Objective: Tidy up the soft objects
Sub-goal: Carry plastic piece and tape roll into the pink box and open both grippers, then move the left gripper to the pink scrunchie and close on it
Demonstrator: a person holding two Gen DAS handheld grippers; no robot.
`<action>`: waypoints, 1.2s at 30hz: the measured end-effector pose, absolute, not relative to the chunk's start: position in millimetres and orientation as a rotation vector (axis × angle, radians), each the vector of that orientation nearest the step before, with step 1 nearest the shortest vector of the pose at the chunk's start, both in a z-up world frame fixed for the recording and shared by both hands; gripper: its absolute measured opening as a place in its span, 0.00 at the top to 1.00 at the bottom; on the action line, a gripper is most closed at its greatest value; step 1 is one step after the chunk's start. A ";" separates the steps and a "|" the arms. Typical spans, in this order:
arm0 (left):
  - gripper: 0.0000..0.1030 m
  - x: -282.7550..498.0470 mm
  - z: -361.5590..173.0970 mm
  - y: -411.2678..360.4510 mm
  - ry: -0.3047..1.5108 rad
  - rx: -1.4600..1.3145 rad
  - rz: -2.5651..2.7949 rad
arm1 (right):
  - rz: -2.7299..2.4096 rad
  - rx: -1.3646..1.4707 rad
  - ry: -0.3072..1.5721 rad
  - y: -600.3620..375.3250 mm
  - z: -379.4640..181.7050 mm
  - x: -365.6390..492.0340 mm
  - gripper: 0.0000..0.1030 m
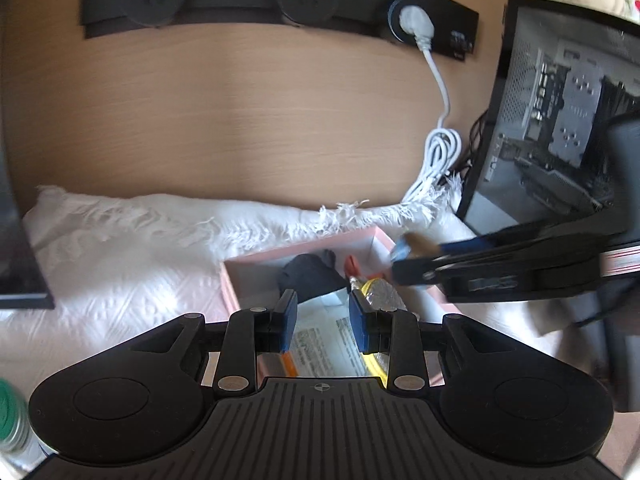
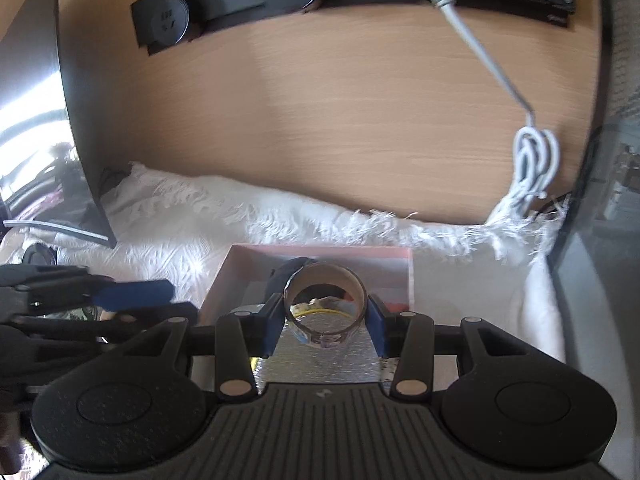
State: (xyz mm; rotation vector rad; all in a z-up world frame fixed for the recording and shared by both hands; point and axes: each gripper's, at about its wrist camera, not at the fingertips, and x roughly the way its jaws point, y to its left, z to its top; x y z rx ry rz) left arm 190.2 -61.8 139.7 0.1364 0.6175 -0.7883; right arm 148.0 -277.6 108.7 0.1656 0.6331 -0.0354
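Observation:
A pink box (image 1: pixel 296 249) lies on a white fringed cloth (image 1: pixel 120 260). Inside it are a dark soft item (image 1: pixel 310 278), a silver padded pouch with yellow trim (image 1: pixel 382 294) and a printed packet (image 1: pixel 324 344). My left gripper (image 1: pixel 323 316) hovers open and empty over the box's near side. My right gripper (image 2: pixel 326 320) is shut on a brown tape roll (image 2: pixel 325 306), held above the box (image 2: pixel 320 250) and the silver pouch (image 2: pixel 320 360). The right gripper also shows in the left wrist view (image 1: pixel 404 254), reaching in from the right.
A wooden back panel (image 1: pixel 240 120) carries a black socket strip (image 1: pixel 280 0) with a white plug and coiled cable (image 1: pixel 438 148). An open computer case (image 1: pixel 560 120) stands at right. A dark monitor edge (image 1: pixel 16 240) stands at left. A green-capped bottle (image 1: pixel 12 416) is near bottom left.

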 end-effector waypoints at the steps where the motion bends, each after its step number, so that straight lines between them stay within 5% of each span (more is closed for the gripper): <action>1: 0.68 188.4 140.7 -55.7 0.620 0.130 -0.784 | -0.031 0.167 0.648 -275.3 105.4 153.8 0.58; 14: 0.69 171.9 133.7 57.1 0.677 -0.025 -0.584 | -0.087 0.111 0.783 -251.7 53.3 229.4 0.53; 36: 0.70 198.6 75.9 215.4 0.775 -0.253 -0.141 | -0.019 -0.002 0.595 -190.9 111.9 151.4 0.44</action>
